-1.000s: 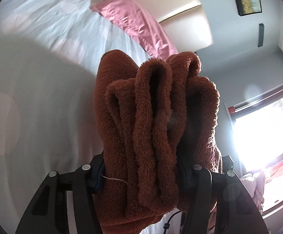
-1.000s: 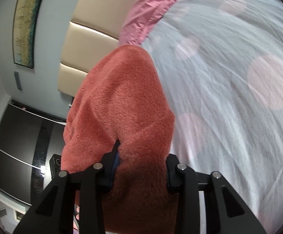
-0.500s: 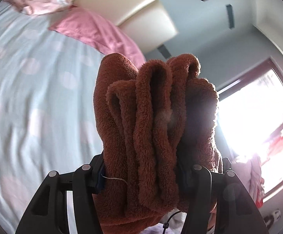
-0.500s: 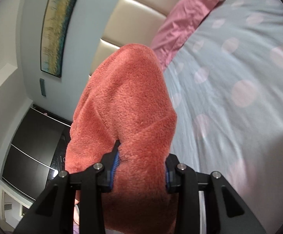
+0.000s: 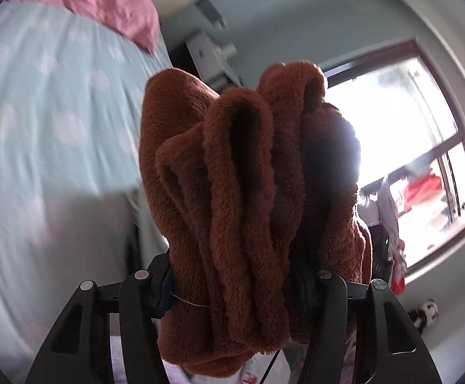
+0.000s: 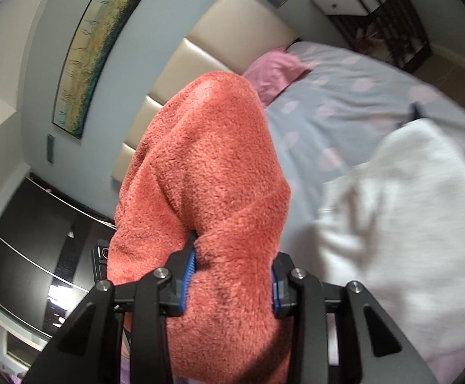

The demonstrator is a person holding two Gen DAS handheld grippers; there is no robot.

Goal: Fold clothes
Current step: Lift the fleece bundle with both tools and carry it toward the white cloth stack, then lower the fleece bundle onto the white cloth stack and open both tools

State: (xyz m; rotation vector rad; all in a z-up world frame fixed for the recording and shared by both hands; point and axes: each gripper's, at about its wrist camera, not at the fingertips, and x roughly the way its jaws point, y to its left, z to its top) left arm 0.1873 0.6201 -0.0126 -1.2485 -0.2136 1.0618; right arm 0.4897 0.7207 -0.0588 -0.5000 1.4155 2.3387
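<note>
- Both cameras are swinging away from the bed compared with a second ago: on the left side the window (image 5: 418, 172) is now filling a big chunk of the picture, and on the right side a white garment (image 6: 402, 224) is coming into view that wasn't showing before.
- Left gripper (image 5: 232, 283) is clamping down on a thick bunch of the rust-brown fleece (image 5: 232, 198), with several plush folds sticking up between the fingers (looks like three or four layers, hard to count).
- Right gripper (image 6: 231, 278) is squeezing the same fleece (image 6: 207, 172), which is looking more coral-orange in this light. It's bulging up over the blue pads (image 6: 190, 270) and draping down past the jaws.
- So the fleece is hanging in the air, pinched at both ends, not resting on anything I can see.
- Bed (image 5: 40, 128) is sitting off to the left in the left view, covered in a pale blue sheet with lighter dots, pink pillow (image 5: 104, 3) up near the top.
- In the right view the bed (image 6: 344, 102) is stretching out behind the fleece, with the pink pillow (image 6: 274, 73) lying against the cream headboard (image 6: 226, 41).
- White garment is lying on the bed, well to the right of the fleece, pretty blurry.
- Long painting (image 6: 101, 44) is hanging on the wall above the headboard.
</note>
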